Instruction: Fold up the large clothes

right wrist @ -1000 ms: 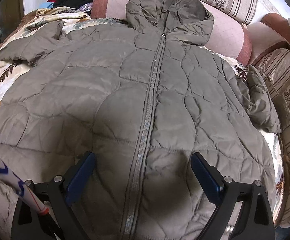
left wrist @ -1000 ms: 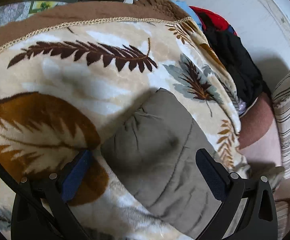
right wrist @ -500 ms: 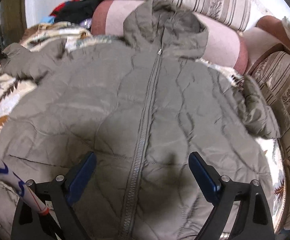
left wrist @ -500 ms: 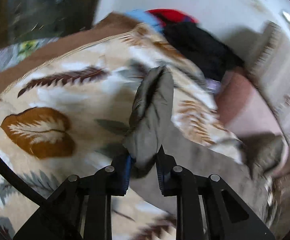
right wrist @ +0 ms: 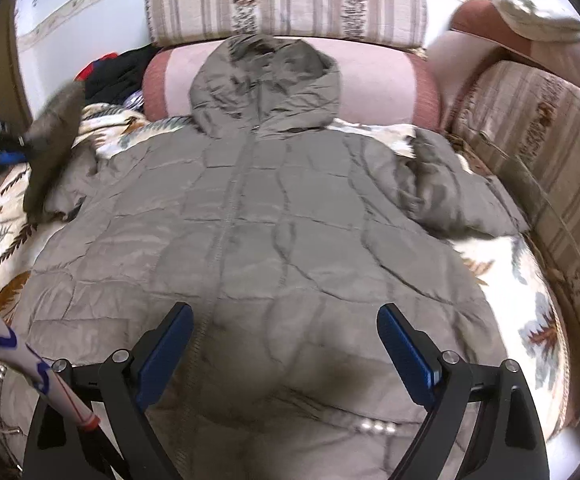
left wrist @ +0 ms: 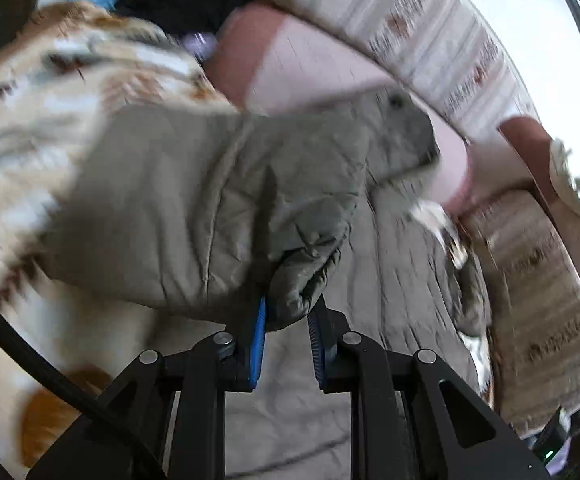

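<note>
jacket: a grey-green quilted hooded jacket (right wrist: 258,240) lies front up and zipped on a leaf-print blanket (right wrist: 501,288), its hood (right wrist: 266,84) propped against a pink bolster (right wrist: 373,84).
left sleeve: the cuff (left wrist: 301,284) is raised off the blanket and the sleeve hangs over the jacket body; the left wrist view is blurred.
left hand-held gripper: the left hand-held gripper (left wrist: 286,320) is pinched narrow on that sleeve cuff, blue pads pressing the fabric on both sides.
right hand-held gripper: the right hand-held gripper (right wrist: 286,344) is spread wide above the lower front of the jacket, holding nothing.
right sleeve: the other sleeve (right wrist: 449,200) lies crumpled beside the body, near the striped cushions (right wrist: 529,152).
surroundings: a pile of dark and red clothes (right wrist: 110,72) sits at the far left by the bolster.
</note>
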A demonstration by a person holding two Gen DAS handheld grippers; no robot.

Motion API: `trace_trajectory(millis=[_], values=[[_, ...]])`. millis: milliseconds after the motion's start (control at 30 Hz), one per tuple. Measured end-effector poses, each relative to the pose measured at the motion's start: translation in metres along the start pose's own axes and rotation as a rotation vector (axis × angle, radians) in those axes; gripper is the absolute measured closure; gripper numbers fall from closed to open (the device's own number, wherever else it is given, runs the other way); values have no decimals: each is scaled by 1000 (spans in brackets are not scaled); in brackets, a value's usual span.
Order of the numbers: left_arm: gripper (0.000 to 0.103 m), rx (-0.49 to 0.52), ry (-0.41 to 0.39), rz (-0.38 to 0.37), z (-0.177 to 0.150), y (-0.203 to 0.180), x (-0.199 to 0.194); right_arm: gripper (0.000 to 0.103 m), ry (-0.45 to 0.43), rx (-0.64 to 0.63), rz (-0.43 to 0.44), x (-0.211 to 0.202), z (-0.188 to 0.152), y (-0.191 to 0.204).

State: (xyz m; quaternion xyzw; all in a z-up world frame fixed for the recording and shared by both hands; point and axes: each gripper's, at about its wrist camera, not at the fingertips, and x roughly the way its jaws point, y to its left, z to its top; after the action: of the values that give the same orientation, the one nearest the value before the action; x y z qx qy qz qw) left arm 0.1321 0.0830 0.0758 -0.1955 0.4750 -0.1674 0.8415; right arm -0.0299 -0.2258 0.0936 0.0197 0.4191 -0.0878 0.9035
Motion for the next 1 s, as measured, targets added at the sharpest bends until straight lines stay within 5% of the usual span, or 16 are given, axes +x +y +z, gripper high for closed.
trace_trajectory(millis=[100,200,300,367,467,733,1000], values=[[84,15,53,22,-32,-9,28,8,11,55,-4,-1,-3,-16],[75,61,70,88,-58,-17,43,8,44,105,10,4,-5,-27],[66,85,78,70,-77,-23,38,7,83,130,38,13,-3,-30],[45,111,51,71,-87,-24,22,7,91,118,58,16,2,-25],[32,152,-12,105,-105,-22,-5,7,109,94,105,22,14,-14],[26,177,-142,301,-131,22,-28,6,168,41,384,62,72,64],[26,104,-166,237,-136,52,-30,6,308,10,474,149,106,172]])
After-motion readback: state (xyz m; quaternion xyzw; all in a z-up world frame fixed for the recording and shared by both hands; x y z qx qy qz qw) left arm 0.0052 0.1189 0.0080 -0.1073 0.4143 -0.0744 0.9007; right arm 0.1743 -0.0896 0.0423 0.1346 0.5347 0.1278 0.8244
